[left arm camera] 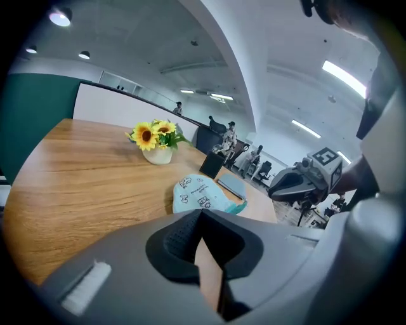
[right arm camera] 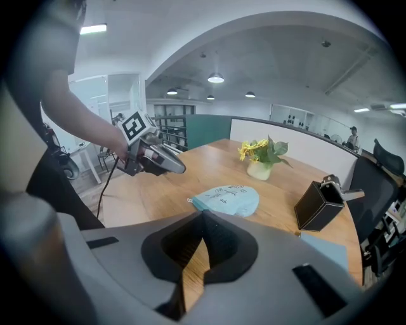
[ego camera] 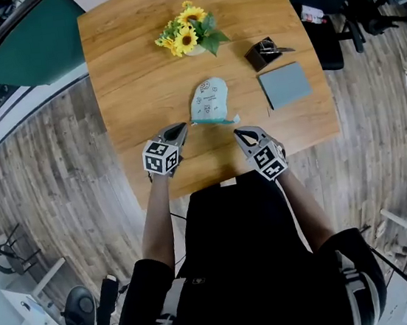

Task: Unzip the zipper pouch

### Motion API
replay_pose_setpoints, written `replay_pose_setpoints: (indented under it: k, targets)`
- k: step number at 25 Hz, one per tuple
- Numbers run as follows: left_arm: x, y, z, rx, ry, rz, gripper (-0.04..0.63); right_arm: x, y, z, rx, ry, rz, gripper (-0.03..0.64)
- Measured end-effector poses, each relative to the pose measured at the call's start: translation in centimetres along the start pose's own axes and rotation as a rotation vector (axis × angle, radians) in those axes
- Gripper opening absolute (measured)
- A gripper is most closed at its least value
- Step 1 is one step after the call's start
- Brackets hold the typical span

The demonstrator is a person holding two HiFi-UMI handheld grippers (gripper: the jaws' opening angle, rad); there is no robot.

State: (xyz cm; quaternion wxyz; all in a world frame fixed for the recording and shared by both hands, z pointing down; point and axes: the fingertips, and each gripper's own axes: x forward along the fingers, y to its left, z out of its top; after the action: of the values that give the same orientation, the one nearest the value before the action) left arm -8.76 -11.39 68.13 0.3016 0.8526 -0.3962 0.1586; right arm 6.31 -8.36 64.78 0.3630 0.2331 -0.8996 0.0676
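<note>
At the middle of the wooden table [ego camera: 139, 70], the zipper pouch [ego camera: 209, 102] lies flat. It is a pale blue, soft-looking fabric piece with a rounded far end and small dark printed figures too small to read. A teal strip [ego camera: 217, 121] runs along its straight near edge. Whether that edge is zipped, and where the pull sits, cannot be made out in any view.

The left gripper [ego camera: 180, 128] hovers at about 7 o'clock from the pouch, with its tip just beside the pouch's near left corner; contact cannot be judged. The right gripper [ego camera: 238, 134] is at 5 o'clock, a little apart from the pouch. In each gripper view the dark, ribbed pads meet at their tips with nothing between them, and only a wedge of table grain shows lower down. Both claws are closed and empty. Each grey plastic body carries a cube with black-and-white square markers.

From the pouch, a bunch of sunflowers [ego camera: 187, 30] in a small pale pot [right arm camera: 260, 168] stands at 12 o'clock. A black, box-shaped holder [ego camera: 260, 54] with something metallic sticking out is at 2 o'clock. A flat grey-blue rectangular pad [ego camera: 284, 85] is at 3 o'clock, and the right gripper view cuts it off behind the gripper body. The table has a smooth, warm grain and rounded corners. The person's black top hides its near edge in the head view.
</note>
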Motion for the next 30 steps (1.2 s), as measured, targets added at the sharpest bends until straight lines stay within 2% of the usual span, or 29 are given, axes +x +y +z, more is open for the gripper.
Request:
replay_pose_setpoints:
  k: [8,16,21,30]
  targets:
    - [4.1,1.9,-1.4,-0.025,0.081,0.026,-0.002,-0.1,-2.0,-0.9,-0.001,0.034,0.009,0.003]
    - [6.7,3.4,-2.6,-0.012,0.149,0.080,0.013,-0.2,-3.2,-2.4,0.012,0.055,0.024,0.003]
    - [7.4,3.9,-3.3,-0.034,0.183,0.096,0.067,-0.5,-3.7,-3.1,0.014,0.073,0.025,0.003]
    - [8.7,4.4,-3.7,-0.017,0.227,0.151,0.146,-0.7,-4.1,-4.4,0.033,0.099,0.033,0.003]
